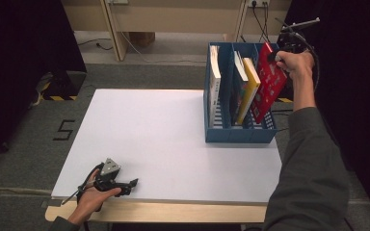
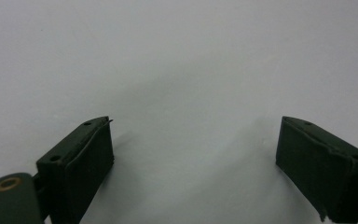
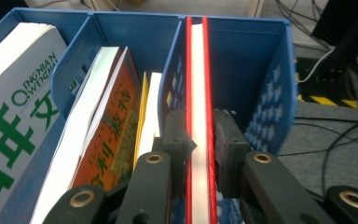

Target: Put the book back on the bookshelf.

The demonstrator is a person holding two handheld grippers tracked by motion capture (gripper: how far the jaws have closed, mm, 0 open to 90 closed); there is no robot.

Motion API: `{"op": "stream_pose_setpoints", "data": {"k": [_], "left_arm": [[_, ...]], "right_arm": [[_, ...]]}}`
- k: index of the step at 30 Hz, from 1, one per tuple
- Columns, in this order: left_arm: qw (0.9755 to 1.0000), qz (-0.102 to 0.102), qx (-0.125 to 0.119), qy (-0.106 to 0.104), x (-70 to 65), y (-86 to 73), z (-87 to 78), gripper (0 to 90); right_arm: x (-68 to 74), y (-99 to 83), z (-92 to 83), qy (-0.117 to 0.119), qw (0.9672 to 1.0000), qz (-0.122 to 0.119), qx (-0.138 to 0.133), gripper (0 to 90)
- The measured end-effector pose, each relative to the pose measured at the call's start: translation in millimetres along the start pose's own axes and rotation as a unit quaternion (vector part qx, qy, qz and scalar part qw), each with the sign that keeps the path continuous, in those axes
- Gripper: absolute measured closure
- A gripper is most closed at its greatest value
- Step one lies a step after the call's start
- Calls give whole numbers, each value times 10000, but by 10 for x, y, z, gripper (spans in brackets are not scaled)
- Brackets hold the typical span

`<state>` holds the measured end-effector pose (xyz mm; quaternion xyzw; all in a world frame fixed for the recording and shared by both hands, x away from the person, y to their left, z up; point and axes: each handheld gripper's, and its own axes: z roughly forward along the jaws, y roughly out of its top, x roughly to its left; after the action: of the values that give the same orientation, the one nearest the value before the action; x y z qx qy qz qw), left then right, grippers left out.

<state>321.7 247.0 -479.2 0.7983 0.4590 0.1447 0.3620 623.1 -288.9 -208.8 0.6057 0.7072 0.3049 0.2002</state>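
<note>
A red book (image 1: 270, 82) stands tilted in the rightmost slot of the blue book rack (image 1: 221, 132). My right gripper (image 1: 275, 57) is shut on its top edge, and in the right gripper view the pads (image 3: 225, 140) press both red covers of the red book (image 3: 197, 93) inside the blue book rack (image 3: 270, 84). My left gripper (image 1: 134, 183) rests on the white table (image 1: 164, 139) near the front left edge. In the left gripper view its jaws stand open over bare white table (image 2: 182, 70), with nothing between the fingertips (image 2: 86, 154).
The middle slot holds a yellow book (image 1: 248, 89) and an orange-covered book (image 3: 109, 140). A white book with green lettering (image 3: 14, 116) stands in the left slot. Cables (image 3: 335, 126) and a striped floor strip lie right of the rack.
</note>
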Motion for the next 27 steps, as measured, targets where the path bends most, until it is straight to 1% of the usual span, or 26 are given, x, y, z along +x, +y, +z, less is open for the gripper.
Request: {"op": "stream_pose_setpoints", "data": {"k": [2,3,5,6,8,11,13,14,16,17,18,19,20,23,25,26,27], "left_arm": [[10000,-3,0,-4,2,0,-1,103],[10000,-1,0,-4,2,0,-1,103],[10000,-7,-3,-11,3,0,-1,104],[10000,-6,-3,-6,2,0,-1,103],[10000,14,7,0,1,-1,-1,103],[10000,2,3,13,-1,0,-1,103],[10000,12,6,16,-2,-1,0,103],[10000,13,11,17,-2,0,-1,103],[10000,14,10,12,-4,0,2,99],[10000,12,11,6,-4,1,3,98],[10000,3,6,2,-6,1,5,94],[10000,14,10,7,-7,1,5,92],[10000,16,-2,1,-8,-1,7,92],[10000,18,-8,3,-7,-2,6,92],[10000,21,-9,-6,-6,-3,6,92],[10000,21,-9,-7,-6,-3,6,92],[10000,23,-6,-6,-5,-3,6,92]], "right_arm": [[9,-1,57,24,10000,16,-5,782],[12,-2,83,-12,10000,14,-2,783],[11,-11,135,-4,10000,36,18,782],[15,-16,159,-20,10000,80,32,782],[9,-31,211,-18,10000,53,52,782],[6,-59,279,-22,9999,122,62,781],[10,-77,320,7,9999,131,80,779],[10,-82,344,-36,9999,102,75,780],[21,-87,382,-28,9999,119,118,778],[28,-88,406,-17,9999,73,98,777],[34,-90,421,-7,9999,91,112,777],[35,-93,441,-43,9999,45,106,777],[50,-96,453,-38,9999,71,145,776],[47,-102,476,-37,9999,78,107,775],[40,-101,470,41,9997,228,28,768],[40,-98,459,87,9997,231,27,766],[36,-96,445,54,9998,174,-1,758]]}}
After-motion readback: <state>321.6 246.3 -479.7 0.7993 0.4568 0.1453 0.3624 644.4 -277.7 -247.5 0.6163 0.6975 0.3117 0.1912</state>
